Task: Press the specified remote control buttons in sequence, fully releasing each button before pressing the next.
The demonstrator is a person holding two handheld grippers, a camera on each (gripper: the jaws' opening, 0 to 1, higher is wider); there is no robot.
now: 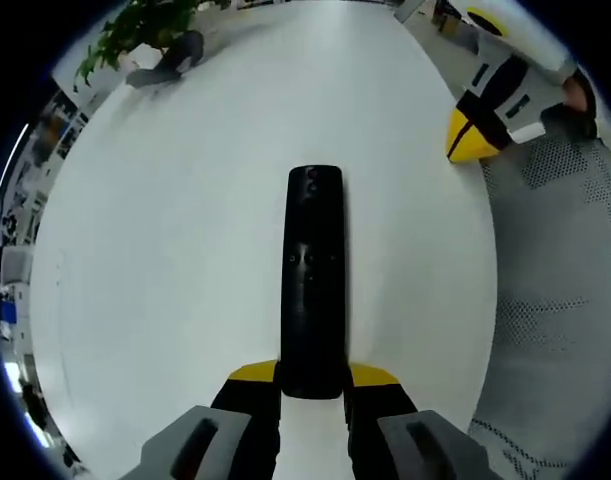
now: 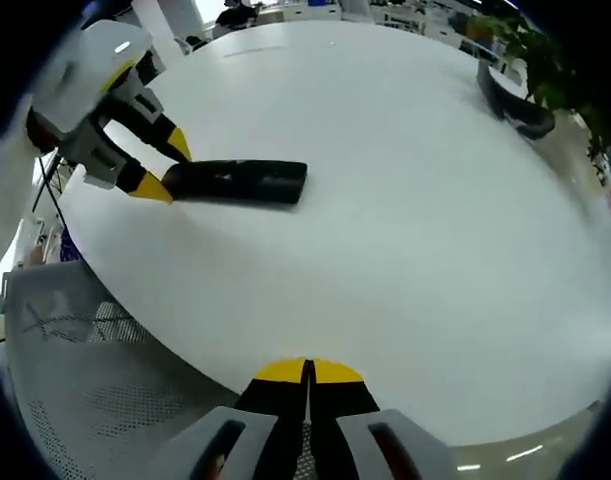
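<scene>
At the frame's centre the slim black remote (image 1: 314, 280) lies flat on the white table (image 1: 165, 300), its near end clamped by the left tool (image 1: 313, 378), looking rigid, light and smooth, while the right tool (image 2: 307, 372), pinched together empty, hovers at the table's edge.

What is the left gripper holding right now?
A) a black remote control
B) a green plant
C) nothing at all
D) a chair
A: in the left gripper view the left gripper has its yellow-tipped jaws closed on either side of the near end of the black remote control, which lies on the white table; the right gripper view shows the same grip from the side.
</scene>
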